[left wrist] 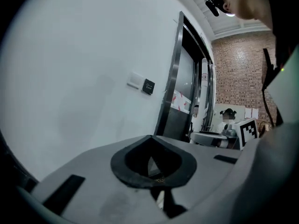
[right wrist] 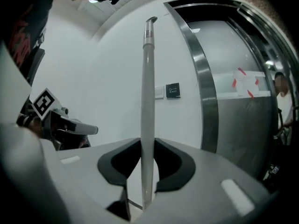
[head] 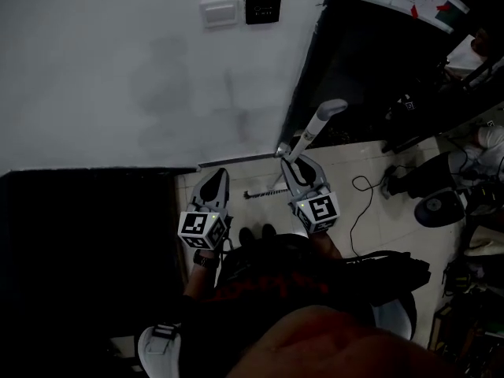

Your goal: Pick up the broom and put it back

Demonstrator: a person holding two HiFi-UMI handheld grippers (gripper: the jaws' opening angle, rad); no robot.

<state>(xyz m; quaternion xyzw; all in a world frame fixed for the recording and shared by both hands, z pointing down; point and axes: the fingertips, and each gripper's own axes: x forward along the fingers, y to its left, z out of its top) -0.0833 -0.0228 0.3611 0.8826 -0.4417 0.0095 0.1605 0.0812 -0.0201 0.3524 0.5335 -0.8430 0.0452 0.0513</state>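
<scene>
My right gripper (head: 293,166) is shut on the broom's pale grey handle (head: 319,122), which rises toward the wall and the door frame. In the right gripper view the handle (right wrist: 148,101) stands upright between the dark pads (right wrist: 174,164) of the right gripper (right wrist: 147,171), and its capped top reaches high against the wall. A dark bar (head: 264,193) lies low by the floor under the grippers; I cannot tell whether it belongs to the broom. The left gripper (head: 213,186) hangs beside it on the left, shut and holding nothing (left wrist: 150,164).
A white wall carries a light switch plate (head: 219,10) and a dark keypad (head: 262,9). A dark metal door frame (head: 315,77) stands right of the handle. Cables (head: 362,203) and dark equipment (head: 441,207) lie on the tiled floor at right. A person in white (left wrist: 227,118) stands far off.
</scene>
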